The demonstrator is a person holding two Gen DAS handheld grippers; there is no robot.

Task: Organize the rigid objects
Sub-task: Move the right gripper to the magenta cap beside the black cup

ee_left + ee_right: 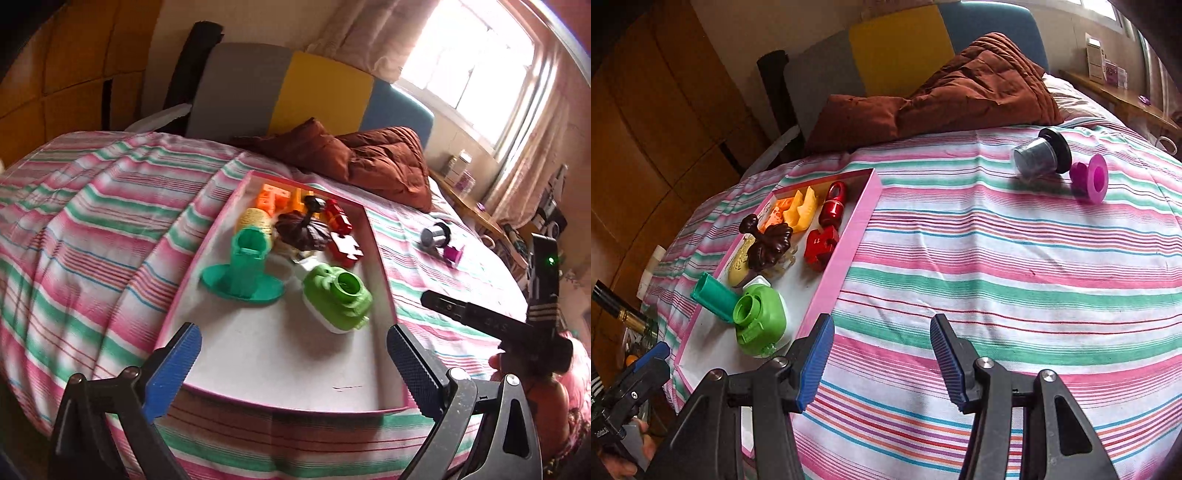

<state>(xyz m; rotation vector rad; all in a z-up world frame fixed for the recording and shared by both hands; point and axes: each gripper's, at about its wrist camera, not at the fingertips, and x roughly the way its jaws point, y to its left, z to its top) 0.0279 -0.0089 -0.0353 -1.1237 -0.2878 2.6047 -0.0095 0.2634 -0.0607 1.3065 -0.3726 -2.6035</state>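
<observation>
**Two pieces left on the bed, both claws empty**

The bed [1015, 280], under a striped sheet, carries everything. On it lies a shallow pink tray [380, 266] with a white floor, already holding most of the rigid toys: a teal stand [243, 273], a green camera toy [338, 295], a brown piece [299, 230], red blocks [345, 249], and orange and yellow parts at the far end.

Well apart from the tray, out on the bare sheet, two things lie touching or nearly so: a grey jar [1039, 155] with a black lid, on its side, and just beside it a small magenta spool [1089, 177], also tipped over. By the look of it, these are what is left to sort.

The jar looks like light, hard plastic with a smooth round wall, so it may roll on the soft bedding or slip out of a pinch; a grip across the body near the lid seems safest. The spool is light and stiff; its narrow waist between the flanges should suit the pads.

The left claw [293, 362] hangs spread wide over the tray's near end, nothing between its fingers. The right claw [882, 358] is partly spread over the sheet beside the tray, holding nothing, with the jar and spool well ahead of it.
</observation>
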